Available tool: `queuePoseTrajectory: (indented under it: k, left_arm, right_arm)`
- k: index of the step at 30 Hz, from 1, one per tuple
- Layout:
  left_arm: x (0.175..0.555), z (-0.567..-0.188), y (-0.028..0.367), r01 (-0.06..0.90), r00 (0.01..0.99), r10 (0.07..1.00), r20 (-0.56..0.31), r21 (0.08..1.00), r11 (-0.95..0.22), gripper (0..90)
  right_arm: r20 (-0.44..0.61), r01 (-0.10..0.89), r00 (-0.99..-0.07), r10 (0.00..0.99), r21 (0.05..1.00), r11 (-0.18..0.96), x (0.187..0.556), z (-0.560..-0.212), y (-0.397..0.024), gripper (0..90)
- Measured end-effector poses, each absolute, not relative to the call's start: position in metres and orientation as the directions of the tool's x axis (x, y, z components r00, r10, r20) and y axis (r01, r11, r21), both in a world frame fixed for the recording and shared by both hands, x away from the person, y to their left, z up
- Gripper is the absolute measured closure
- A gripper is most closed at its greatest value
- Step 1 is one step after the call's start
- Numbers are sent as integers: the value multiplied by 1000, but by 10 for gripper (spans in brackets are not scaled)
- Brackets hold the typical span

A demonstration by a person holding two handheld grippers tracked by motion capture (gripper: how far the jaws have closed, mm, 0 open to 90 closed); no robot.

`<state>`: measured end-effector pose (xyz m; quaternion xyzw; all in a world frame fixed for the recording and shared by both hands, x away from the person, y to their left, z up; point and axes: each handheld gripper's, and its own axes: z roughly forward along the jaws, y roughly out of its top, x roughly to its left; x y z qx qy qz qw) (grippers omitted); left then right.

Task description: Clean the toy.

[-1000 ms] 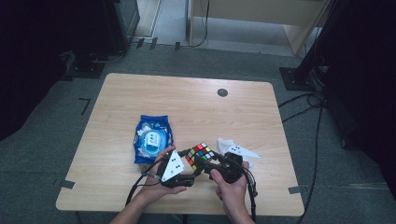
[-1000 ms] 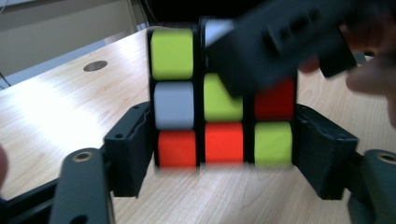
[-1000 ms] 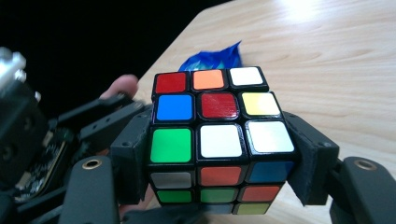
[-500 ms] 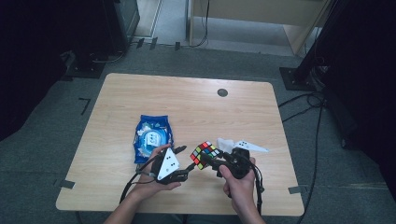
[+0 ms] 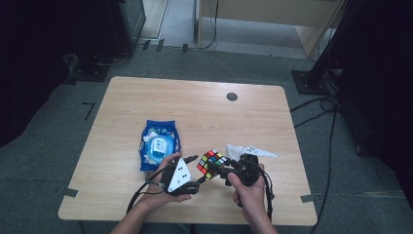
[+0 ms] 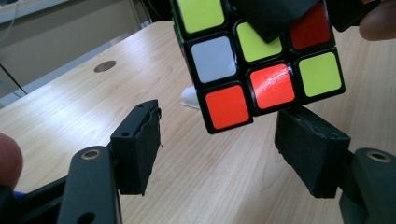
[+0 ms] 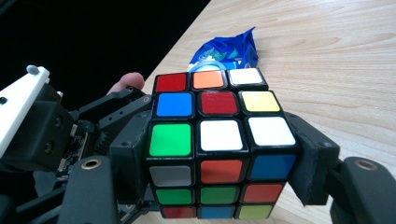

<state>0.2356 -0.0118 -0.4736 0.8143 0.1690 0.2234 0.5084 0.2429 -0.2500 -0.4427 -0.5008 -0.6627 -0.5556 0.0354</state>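
A scrambled Rubik's cube (image 5: 211, 163) hangs above the table's front edge, between both hands. My right gripper (image 5: 215, 168) is shut on it. In the right gripper view the two black pads press the cube (image 7: 219, 149) from both sides, level with its middle and lower layers. My left gripper (image 5: 197, 170) comes in from the left under its white three-cornered plate. Its jaws stand wide and have just been opening a little. In the left gripper view the cube (image 6: 252, 60) hovers just past the pads (image 6: 140, 144), with its lower corner between them and neither pad pressing on it.
A blue packet of wipes (image 5: 158, 144) lies left of the hands. A crumpled white scrap (image 5: 234, 150) lies on the wood behind the cube. A dark round grommet (image 5: 232, 96) sits near the table's far edge. Dark floor and cables surround the table.
The right hand has shifted slightly with the cube still in its grip. The left hand has kept its place beside the cube.
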Motion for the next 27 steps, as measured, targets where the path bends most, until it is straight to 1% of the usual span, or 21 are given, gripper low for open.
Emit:
queuePoseTrajectory:
  k: [8,11,17,22,27]
  left_arm:
    - [230,-471,-19,41,856,485,180,911,-410,313]
    - [229,-470,-21,52,852,495,171,913,-404,274]
    - [230,-469,-20,56,856,493,159,918,-394,249]
    - [230,-471,-20,34,857,483,178,917,-398,253]
    - [229,-473,-19,9,849,485,208,914,-406,251]
  right_arm:
    - [599,705,-494,629,700,-113,243,-445,-247,341]
    - [588,710,-497,639,698,-91,241,-448,-240,341]
    - [590,721,-495,637,688,-77,242,-450,-237,340]
    - [580,732,-492,649,679,-52,242,-449,-235,343]
    - [604,740,-479,637,668,-76,243,-447,-243,343]
